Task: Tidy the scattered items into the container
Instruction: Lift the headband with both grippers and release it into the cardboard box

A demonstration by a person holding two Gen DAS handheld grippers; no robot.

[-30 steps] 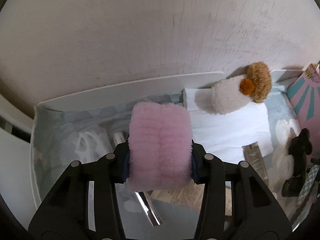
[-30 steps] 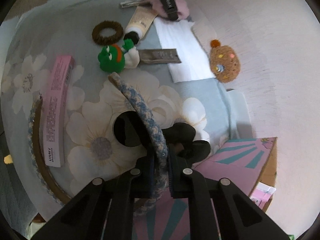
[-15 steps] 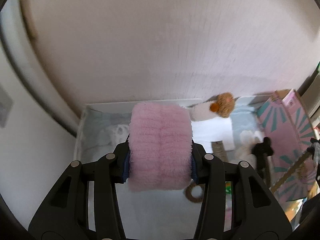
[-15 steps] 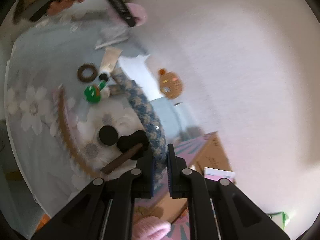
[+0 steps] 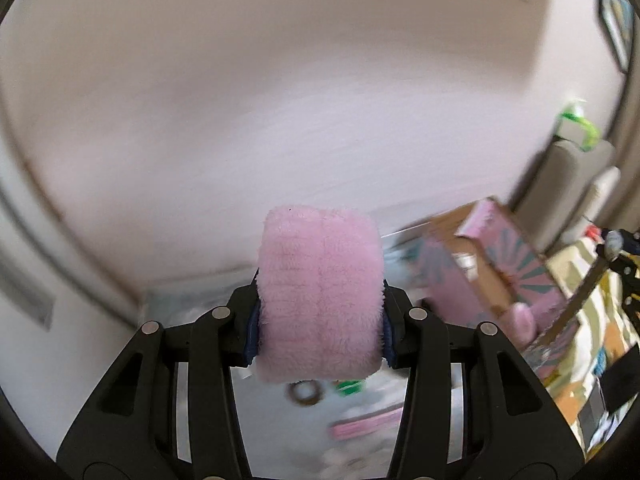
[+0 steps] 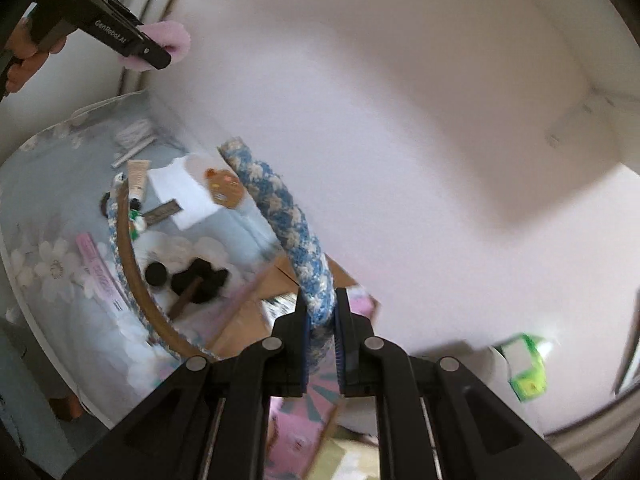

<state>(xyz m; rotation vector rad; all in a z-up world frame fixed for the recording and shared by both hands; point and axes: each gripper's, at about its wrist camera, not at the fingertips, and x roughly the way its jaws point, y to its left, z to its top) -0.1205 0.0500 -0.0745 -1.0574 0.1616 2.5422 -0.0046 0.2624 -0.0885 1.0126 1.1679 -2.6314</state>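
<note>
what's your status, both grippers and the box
Left gripper shut on fluffy pink band. Right gripper shut on blue-and-cream braided headband. Open pink cardboard box ahead, path clear.

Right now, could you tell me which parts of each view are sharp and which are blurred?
Left wrist view: the pink fluffy band in the left tool is sharp; the box and table items smear. Right wrist view: the braided headband stays crisp; edges blur.

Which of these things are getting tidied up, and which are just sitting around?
Part of the job:
- fluffy pink band, clamped in left gripper
- blue-and-cream braided headband, clamped in right gripper
- pink-and-teal cardboard box, the container
- round brown hair tie
- long pink packet

Just lying about:
- green carton, off the floral cloth
</note>
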